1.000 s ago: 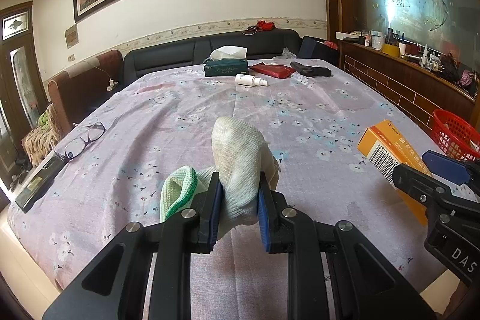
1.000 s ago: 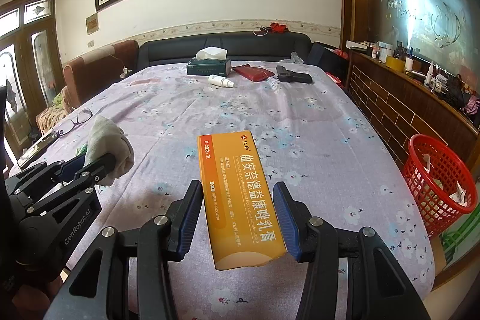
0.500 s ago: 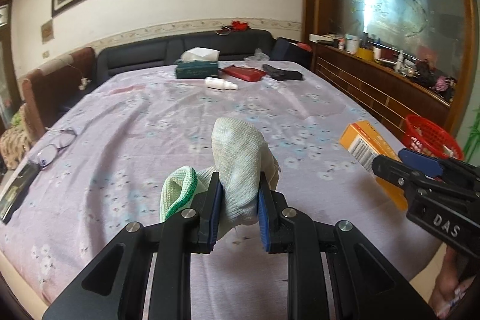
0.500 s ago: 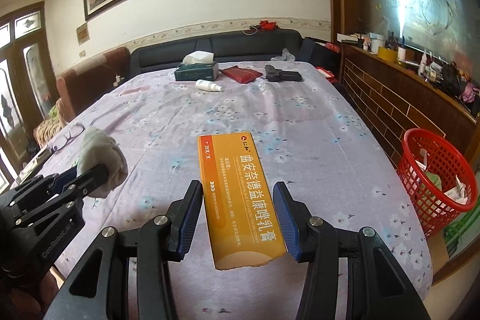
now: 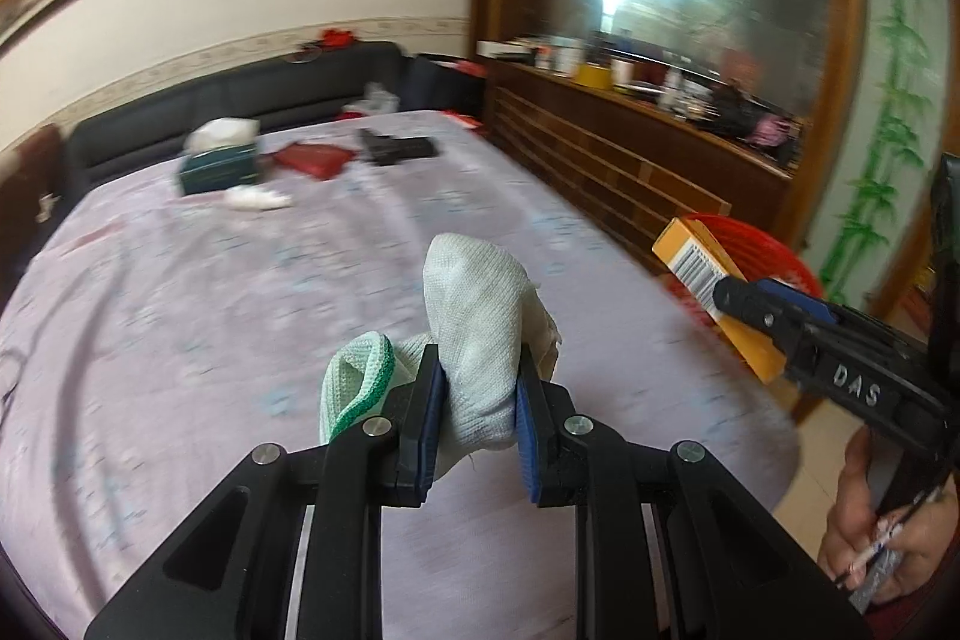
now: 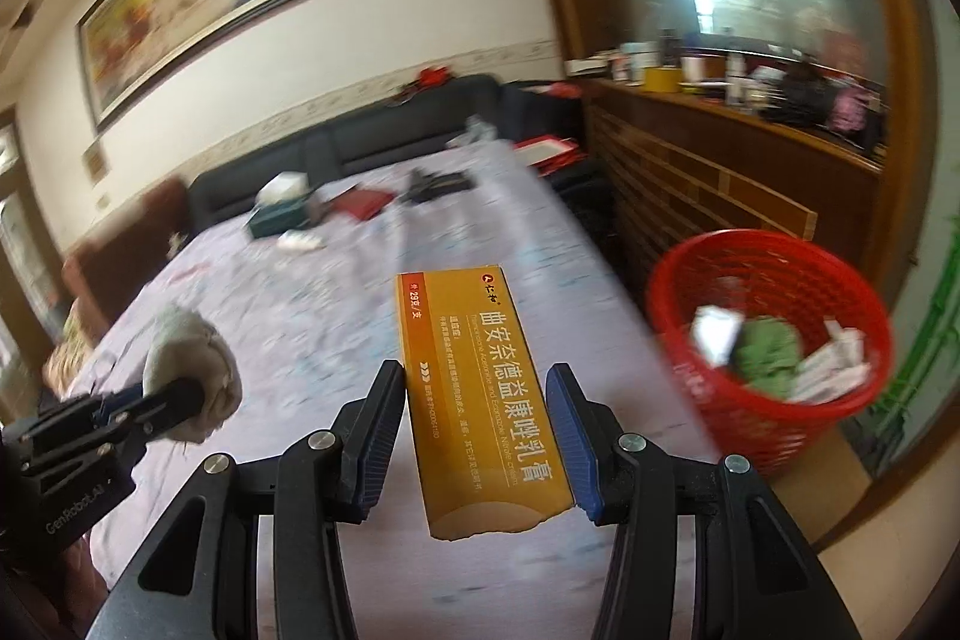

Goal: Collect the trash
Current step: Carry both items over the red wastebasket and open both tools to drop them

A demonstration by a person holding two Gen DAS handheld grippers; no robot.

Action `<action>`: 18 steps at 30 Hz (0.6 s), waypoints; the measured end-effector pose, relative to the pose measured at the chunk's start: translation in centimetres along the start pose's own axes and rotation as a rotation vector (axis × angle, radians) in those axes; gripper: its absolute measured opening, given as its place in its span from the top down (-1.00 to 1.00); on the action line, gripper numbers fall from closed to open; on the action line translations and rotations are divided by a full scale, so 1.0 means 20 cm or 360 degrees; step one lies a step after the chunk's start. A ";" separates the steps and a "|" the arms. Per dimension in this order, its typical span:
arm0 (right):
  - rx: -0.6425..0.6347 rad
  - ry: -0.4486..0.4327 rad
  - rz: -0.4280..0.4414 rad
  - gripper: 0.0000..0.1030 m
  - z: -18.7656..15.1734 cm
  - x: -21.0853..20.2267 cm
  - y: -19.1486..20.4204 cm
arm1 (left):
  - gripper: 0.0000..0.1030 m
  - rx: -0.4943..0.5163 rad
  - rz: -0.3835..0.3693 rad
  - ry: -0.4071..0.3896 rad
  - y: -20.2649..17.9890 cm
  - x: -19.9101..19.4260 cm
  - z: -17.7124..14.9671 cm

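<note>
**A:** What is nearest?

**B:** The left gripper [image 5: 477, 400], clenched on a white cloth [image 5: 477, 316] with a green-edged fold beside its left finger. The right gripper [image 6: 477, 430] grasps an orange box [image 6: 480, 388] by its long sides; the box sticks out forward, printed face up. Both are held above the table [image 5: 180, 310], which wears a pale flowered cover.

**A:** And the red basket [image 6: 774, 340]?

**B:** It stands on the floor just off the table's right edge, to the right of the box and a little ahead of it. Paper scraps and something green lie inside. From the left view the box and the right gripper's finger cover part of the basket.

**A:** Does anything lie between the box and the basket?

**B:** Only the table's edge; nothing else shows there.

**A:** Farther off?

**B:** At the table's far end, well apart from the basket, sit a green tissue box [image 5: 219, 166], a small white bottle [image 5: 255, 200], a red pouch [image 5: 312, 158] and a dark object too blurred to name. Behind them runs a dark sofa [image 6: 384, 130]; a wooden shelf [image 6: 720, 148] with jars stands beyond the basket.
</note>
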State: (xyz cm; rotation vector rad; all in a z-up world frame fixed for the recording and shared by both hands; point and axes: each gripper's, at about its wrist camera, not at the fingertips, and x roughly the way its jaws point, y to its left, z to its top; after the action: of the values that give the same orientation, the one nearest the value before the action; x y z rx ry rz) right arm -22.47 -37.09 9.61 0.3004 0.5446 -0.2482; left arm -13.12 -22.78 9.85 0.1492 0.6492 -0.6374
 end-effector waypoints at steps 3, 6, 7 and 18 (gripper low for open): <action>0.0072 -0.0017 -0.0064 -0.02 0.06 -0.04 -0.19 | 0.60 0.0060 -0.0132 0.0027 -0.18 0.08 0.10; 0.0149 -0.0030 -0.0137 -0.03 0.13 -0.08 -0.39 | 0.60 0.0116 -0.0236 0.0034 -0.35 0.16 0.19; 0.0181 -0.0034 -0.0163 -0.02 0.16 -0.09 -0.47 | 0.60 0.0134 -0.0276 0.0044 -0.42 0.20 0.23; 0.0366 -0.0059 -0.0312 -0.05 0.34 -0.07 -0.98 | 0.52 0.0193 -0.0533 0.0141 -0.94 0.62 0.44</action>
State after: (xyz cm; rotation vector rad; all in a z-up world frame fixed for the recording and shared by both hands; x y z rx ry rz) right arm -26.55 -57.29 11.72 0.4650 0.5097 -0.5070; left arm -12.09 -46.92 10.59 0.1839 0.7279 -0.9983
